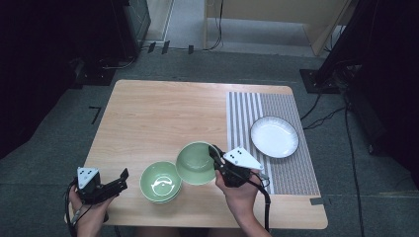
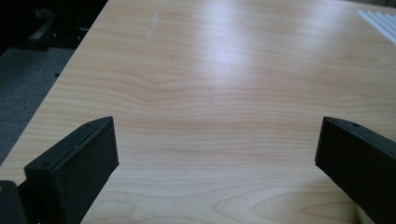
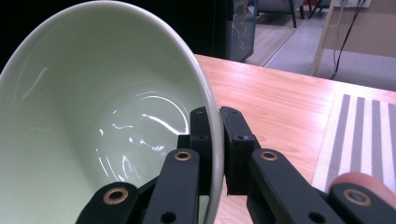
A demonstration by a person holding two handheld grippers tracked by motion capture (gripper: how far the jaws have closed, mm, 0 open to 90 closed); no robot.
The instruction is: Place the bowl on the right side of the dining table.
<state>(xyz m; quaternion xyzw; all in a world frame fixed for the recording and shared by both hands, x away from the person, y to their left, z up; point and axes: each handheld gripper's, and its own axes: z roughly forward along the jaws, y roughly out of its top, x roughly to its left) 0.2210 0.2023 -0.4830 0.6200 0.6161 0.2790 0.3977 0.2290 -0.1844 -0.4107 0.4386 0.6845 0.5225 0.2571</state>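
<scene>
The right claw (image 1: 217, 159) is clamped on the rim of a pale green glazed bowl (image 1: 195, 163), one jaw inside the wall and one outside, holding it tilted near the tabletop's (image 1: 163, 113) front middle, just right of a second green bowl (image 1: 159, 181), which seems to sit on another. Carrying it well probably means keeping the pinch firm and the bowl level, since the glossy, steep wall could slip. The left claw (image 1: 122, 178) hangs open at the near left corner.
</scene>
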